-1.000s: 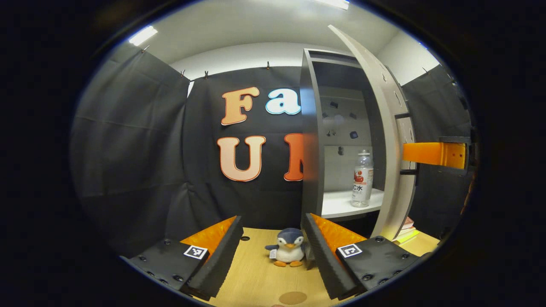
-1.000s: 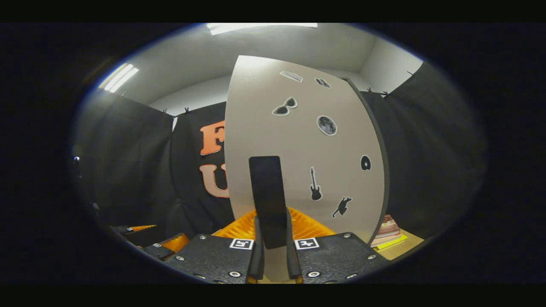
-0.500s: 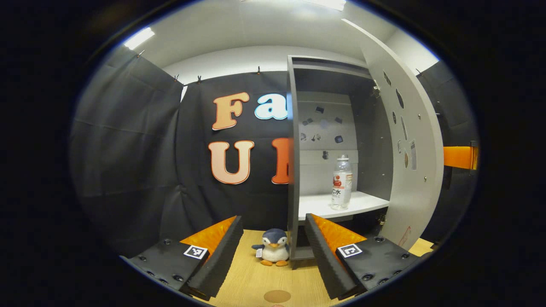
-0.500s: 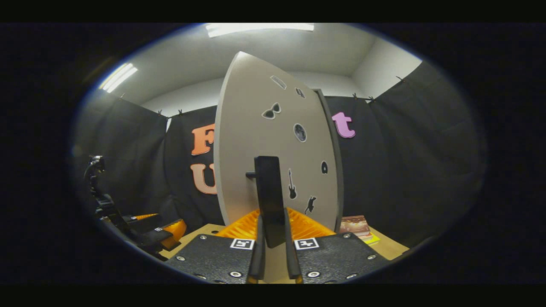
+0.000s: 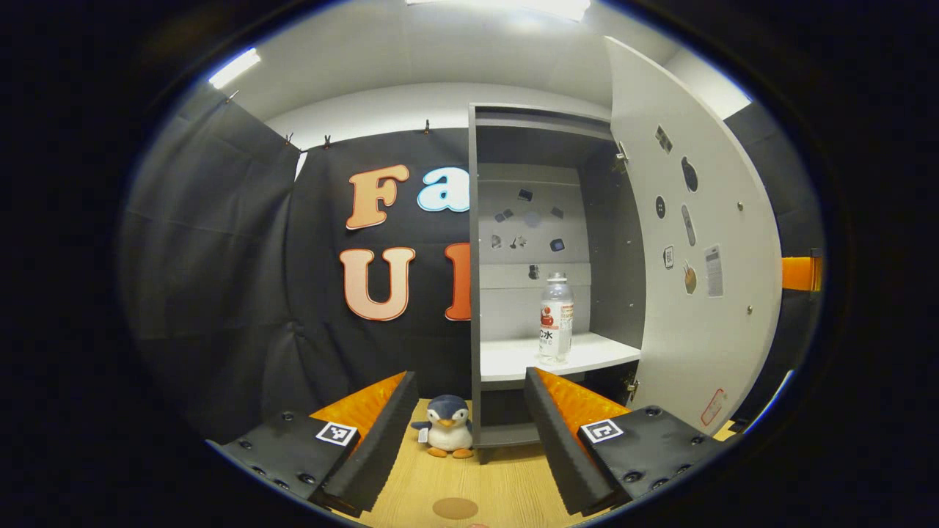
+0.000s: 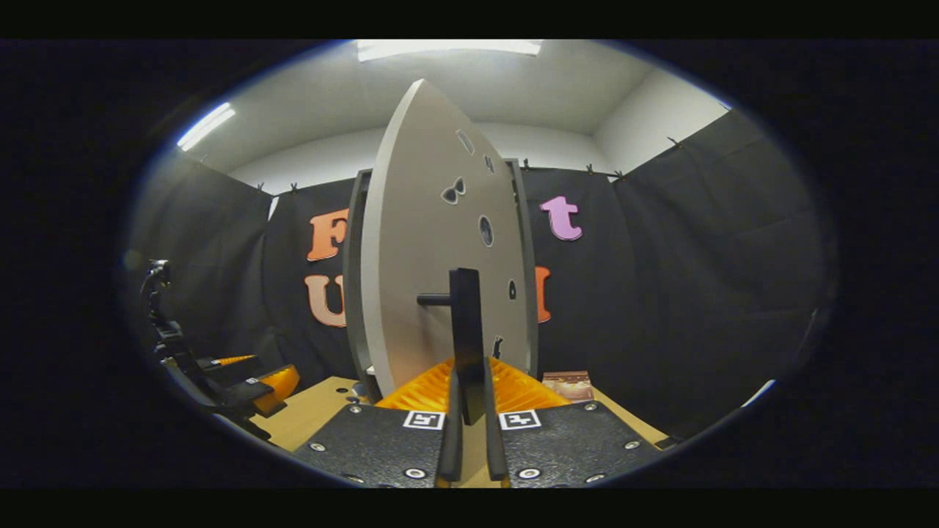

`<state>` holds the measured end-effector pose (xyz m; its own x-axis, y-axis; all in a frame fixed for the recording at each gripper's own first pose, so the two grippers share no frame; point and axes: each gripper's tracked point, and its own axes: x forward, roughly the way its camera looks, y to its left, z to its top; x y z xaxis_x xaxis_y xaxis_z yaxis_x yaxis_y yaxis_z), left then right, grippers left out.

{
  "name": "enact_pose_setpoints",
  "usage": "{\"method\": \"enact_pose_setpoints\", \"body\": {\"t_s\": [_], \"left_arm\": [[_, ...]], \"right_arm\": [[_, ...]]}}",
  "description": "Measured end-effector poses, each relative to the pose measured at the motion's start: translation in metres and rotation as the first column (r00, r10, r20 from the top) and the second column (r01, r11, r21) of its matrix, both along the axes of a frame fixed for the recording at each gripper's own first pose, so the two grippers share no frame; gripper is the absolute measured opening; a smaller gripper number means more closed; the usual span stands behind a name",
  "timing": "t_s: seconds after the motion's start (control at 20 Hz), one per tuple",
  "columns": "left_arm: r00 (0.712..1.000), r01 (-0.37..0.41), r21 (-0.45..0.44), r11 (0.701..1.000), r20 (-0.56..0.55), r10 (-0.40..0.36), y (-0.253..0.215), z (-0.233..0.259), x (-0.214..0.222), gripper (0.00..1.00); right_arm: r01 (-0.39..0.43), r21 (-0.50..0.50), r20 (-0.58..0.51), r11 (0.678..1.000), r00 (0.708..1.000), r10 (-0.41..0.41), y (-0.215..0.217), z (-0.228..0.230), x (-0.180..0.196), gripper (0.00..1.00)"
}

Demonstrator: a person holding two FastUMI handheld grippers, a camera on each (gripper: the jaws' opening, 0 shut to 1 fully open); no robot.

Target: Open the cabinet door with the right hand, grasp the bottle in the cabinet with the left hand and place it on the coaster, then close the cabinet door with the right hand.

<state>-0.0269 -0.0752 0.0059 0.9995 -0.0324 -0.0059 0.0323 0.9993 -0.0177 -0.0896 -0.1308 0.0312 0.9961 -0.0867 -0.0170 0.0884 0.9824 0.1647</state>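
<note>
Site entry: I log this as a staged recording booth, not a lived-in room. Evidence: black cloth walls (image 5: 220,242) clipped up along their top edge beneath a plain white wall and ceiling strip lights (image 5: 235,67); a single grey cabinet (image 5: 546,139) with sticker-covered door (image 5: 704,293) standing at the far edge of a wood-grain surface (image 5: 477,484); a plush penguin (image 5: 446,427) as prop; printed marker tags on the handheld rig's black plates (image 5: 337,433).

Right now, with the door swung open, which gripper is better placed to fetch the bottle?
Left. The left gripper is open and faces the bottle standing on the cabinet shelf. The right gripper is shut on the door handle, holding the door.
</note>
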Motion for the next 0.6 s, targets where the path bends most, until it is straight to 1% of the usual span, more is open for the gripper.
{"method": "enact_pose_setpoints", "body": {"t_s": [0.1,0.15,0.2,0.35,0.4,0.5,0.6], "left_arm": [[1.000,0.000,-0.011,1.000,-0.007,0.000,-0.003,-0.001,-0.001,0.95],[1.000,0.000,-0.014,1.000,-0.011,-0.001,-0.005,-0.002,-0.001,0.95],[1.000,0.003,-0.016,1.000,-0.013,-0.004,-0.006,-0.003,-0.002,0.94],[1.000,0.016,-0.020,1.000,-0.011,-0.017,-0.014,-0.003,-0.003,0.94],[1.000,0.021,-0.017,1.000,-0.011,-0.021,-0.017,-0.002,-0.004,0.95],[1.000,0.023,-0.008,1.000,-0.007,-0.023,-0.018,-0.001,-0.007,0.94],[1.000,0.021,-0.010,1.000,-0.006,-0.021,-0.021,0.000,-0.009,0.95]], "right_arm": [[0.035,-0.009,-0.004,0.999,0.999,-0.035,-0.024,-0.004,-0.013,0.10],[0.055,-0.014,-0.006,0.998,0.998,-0.055,-0.037,-0.005,-0.019,0.05],[0.074,-0.022,-0.011,0.997,0.997,-0.075,-0.048,-0.006,-0.022,0.11],[0.129,-0.050,-0.019,0.990,0.991,-0.130,-0.081,-0.010,-0.029,0.08],[0.149,-0.058,-0.019,0.987,0.989,-0.150,-0.094,-0.011,-0.032,0.04],[0.126,-0.025,-0.021,0.992,0.992,-0.126,-0.106,-0.014,-0.034,0.03],[0.098,-0.017,-0.019,0.995,0.995,-0.098,-0.113,-0.015,-0.038,0.02]]}}
